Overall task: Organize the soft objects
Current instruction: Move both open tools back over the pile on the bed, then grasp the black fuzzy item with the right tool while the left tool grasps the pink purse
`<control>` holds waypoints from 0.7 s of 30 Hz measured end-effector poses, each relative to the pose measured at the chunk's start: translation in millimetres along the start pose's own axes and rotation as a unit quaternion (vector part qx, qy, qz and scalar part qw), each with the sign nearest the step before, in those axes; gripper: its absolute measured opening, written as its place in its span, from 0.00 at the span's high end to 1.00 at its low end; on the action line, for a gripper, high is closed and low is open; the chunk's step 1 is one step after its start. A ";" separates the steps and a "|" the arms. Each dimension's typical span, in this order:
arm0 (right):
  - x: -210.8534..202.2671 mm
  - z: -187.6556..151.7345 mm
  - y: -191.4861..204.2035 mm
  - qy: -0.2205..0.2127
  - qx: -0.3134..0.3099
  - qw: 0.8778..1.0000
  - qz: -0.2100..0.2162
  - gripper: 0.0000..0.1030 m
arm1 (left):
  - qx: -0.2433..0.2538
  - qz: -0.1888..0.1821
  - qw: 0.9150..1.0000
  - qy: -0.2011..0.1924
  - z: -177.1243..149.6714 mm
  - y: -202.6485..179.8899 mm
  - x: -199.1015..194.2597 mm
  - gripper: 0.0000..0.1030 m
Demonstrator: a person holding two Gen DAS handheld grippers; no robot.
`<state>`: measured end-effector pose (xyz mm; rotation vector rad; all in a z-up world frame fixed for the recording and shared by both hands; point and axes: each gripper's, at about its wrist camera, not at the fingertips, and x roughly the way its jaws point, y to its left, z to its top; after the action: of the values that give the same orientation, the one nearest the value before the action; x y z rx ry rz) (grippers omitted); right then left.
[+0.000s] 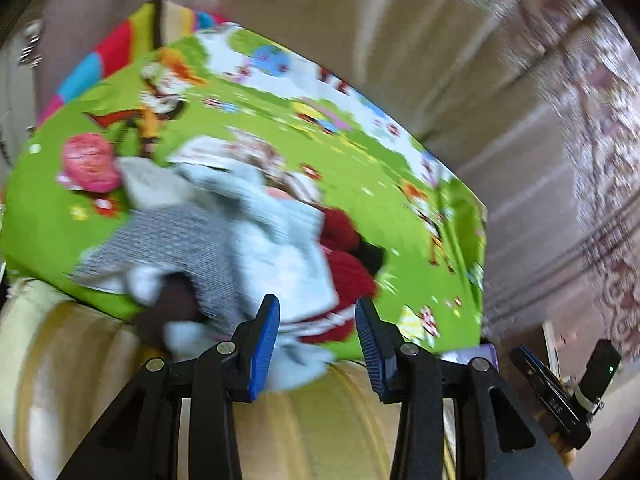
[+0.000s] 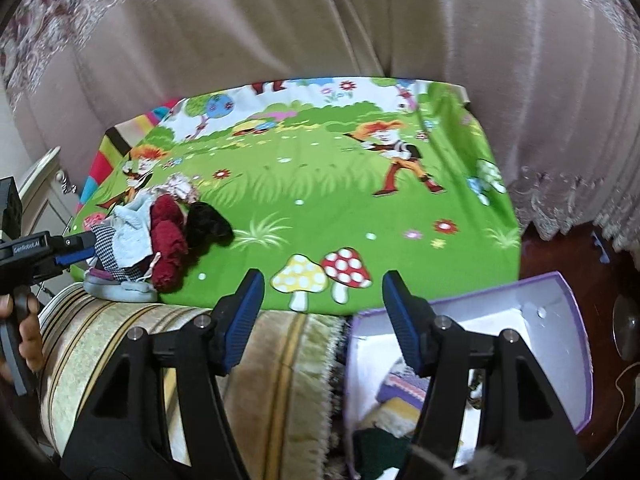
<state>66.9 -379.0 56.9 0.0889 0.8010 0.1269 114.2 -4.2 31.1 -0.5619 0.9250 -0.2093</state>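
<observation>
A pile of soft clothes [image 2: 160,236] lies at the left end of a green cartoon mat [image 2: 340,200]. It holds a grey checked piece [image 1: 172,240], a pale blue cloth [image 1: 280,240], a dark red knit [image 1: 348,264] and a black item [image 2: 208,220]. My left gripper [image 1: 318,340] is at the pile's near edge, jaws apart, with the pale blue cloth lying past the pads; the blurred view shows no grip. From the right wrist, the left gripper [image 2: 90,248] points into the pile's side. My right gripper [image 2: 324,312] hangs open and empty over the mat's front edge.
A purple-rimmed white box [image 2: 568,320] with several soft items inside stands at the lower right, under my right gripper's right finger. A striped beige cushion edge [image 2: 120,328] runs below the mat. Curtains [image 2: 360,20] hang behind. A hand [image 2: 24,328] grips the left tool's handle.
</observation>
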 end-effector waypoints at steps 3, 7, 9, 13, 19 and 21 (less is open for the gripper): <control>10.1 5.9 14.2 0.004 -0.013 1.000 0.010 0.36 | -0.024 0.016 1.000 -0.012 10.0 28.0 -8.0 0.60; 25.1 12.7 33.7 0.012 -0.029 0.999 0.026 0.36 | -0.054 0.037 0.998 -0.024 21.7 56.1 -15.3 0.60; 33.9 16.4 41.4 0.016 -0.034 0.999 0.032 0.36 | -0.073 0.045 0.996 -0.028 27.9 72.2 -19.0 0.60; 49.6 23.2 56.2 0.024 -0.043 0.998 0.042 0.35 | -0.105 0.056 0.992 -0.032 41.2 96.9 -20.8 0.60; 74.9 33.3 74.6 0.037 -0.056 0.996 0.057 0.35 | -0.147 0.066 0.986 -0.034 59.5 128.1 -18.2 0.60; 82.6 35.3 79.2 0.042 -0.057 0.996 0.059 0.35 | -0.162 0.072 0.984 -0.034 65.9 138.2 -15.1 0.60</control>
<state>142.9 -289.6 32.8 0.0229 0.8708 0.2902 149.0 141.9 -2.3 -0.7940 0.9353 0.0933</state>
